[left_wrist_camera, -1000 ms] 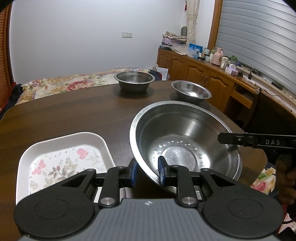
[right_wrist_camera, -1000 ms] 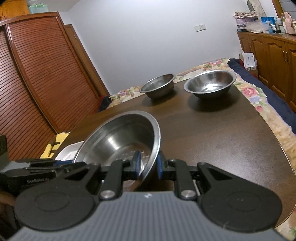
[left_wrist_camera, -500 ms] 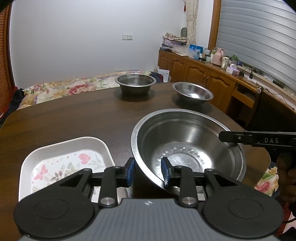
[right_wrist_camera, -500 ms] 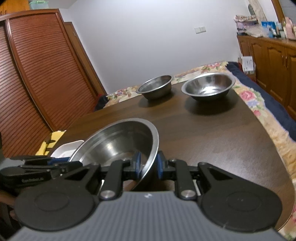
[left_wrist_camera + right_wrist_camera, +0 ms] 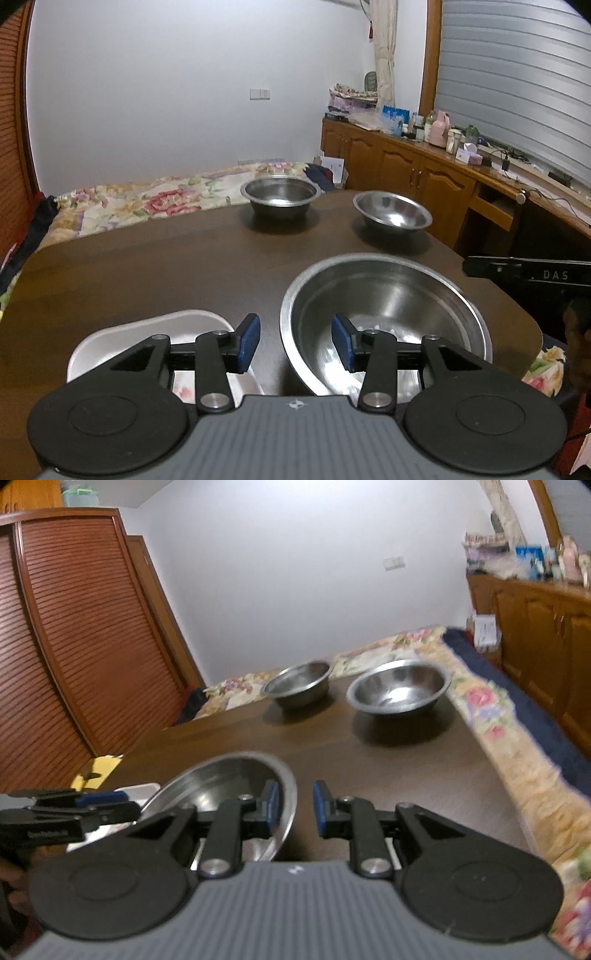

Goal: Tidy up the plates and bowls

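A large steel bowl rests on the dark wooden table near its front right edge; it also shows in the right wrist view. My left gripper is open, its jaws astride the bowl's near-left rim without touching. My right gripper is open astride the bowl's right rim. A white floral plate lies left of the bowl. A deep steel bowl and a shallower steel bowl stand at the table's far side.
A bed with a floral cover lies beyond the table. A wooden sideboard with clutter runs along the right wall. A slatted wardrobe stands on the left.
Both grippers have opened and let go of the large bowl's rim. The bowl has come down from a tilt to rest on the table, and both grippers have drawn back a little.
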The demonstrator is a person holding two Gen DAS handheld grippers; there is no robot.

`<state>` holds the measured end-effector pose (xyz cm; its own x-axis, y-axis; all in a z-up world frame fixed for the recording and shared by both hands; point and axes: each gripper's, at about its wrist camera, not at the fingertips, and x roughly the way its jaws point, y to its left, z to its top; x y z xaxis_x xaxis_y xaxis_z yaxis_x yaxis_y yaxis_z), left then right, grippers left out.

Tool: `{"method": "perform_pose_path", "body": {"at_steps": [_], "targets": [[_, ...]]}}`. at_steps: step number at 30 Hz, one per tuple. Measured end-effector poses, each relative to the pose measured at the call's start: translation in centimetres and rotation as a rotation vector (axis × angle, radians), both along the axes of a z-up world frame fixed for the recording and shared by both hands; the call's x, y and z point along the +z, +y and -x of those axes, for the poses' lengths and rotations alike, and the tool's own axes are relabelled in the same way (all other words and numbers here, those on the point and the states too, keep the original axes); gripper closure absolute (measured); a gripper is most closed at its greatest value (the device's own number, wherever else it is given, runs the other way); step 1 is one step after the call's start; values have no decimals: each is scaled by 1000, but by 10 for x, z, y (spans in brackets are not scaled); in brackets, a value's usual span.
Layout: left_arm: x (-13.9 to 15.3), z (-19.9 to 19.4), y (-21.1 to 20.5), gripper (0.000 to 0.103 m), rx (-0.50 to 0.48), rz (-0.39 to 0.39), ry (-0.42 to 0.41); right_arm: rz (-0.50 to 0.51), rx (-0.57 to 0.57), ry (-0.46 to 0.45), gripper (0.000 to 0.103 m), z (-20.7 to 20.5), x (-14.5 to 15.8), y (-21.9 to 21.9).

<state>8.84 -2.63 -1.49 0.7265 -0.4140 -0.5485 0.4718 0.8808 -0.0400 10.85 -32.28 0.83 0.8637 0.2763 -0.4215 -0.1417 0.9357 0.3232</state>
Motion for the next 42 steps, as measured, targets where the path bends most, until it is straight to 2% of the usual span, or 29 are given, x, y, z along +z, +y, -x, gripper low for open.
{"method": "perform_pose_path", "body": {"at_steps": [2,9,11,16,18,20,33,42], "targets": [[7,-4,0,58,1,1,-15,15,-10,-15,73,-2,6,-5],[32,-24,-19,54,-39,-25,-70,59,-45,-57,73,-15,21,-22],[36,-32,-27,54,-57,-23,-73,71,-62,-67,69,-20,23,-27],[41,-52,-47,54,-106,-33,-79,99,-100,-69,68,-38,21,-40],[42,-61,-56,54,-127,-39,-79,109,-121,-68,63,-46,19,-44],[42,-70,-64,54,-140,-39,-67,111,-144,-69,58,-54,16,-51],[36,-125,-109,54,-217,-90,-10,135,-181,9,58,-106,-7,-82],[22,-161,-143,54,-270,-123,55,73,-158,81,58,-132,-23,-95]]}}
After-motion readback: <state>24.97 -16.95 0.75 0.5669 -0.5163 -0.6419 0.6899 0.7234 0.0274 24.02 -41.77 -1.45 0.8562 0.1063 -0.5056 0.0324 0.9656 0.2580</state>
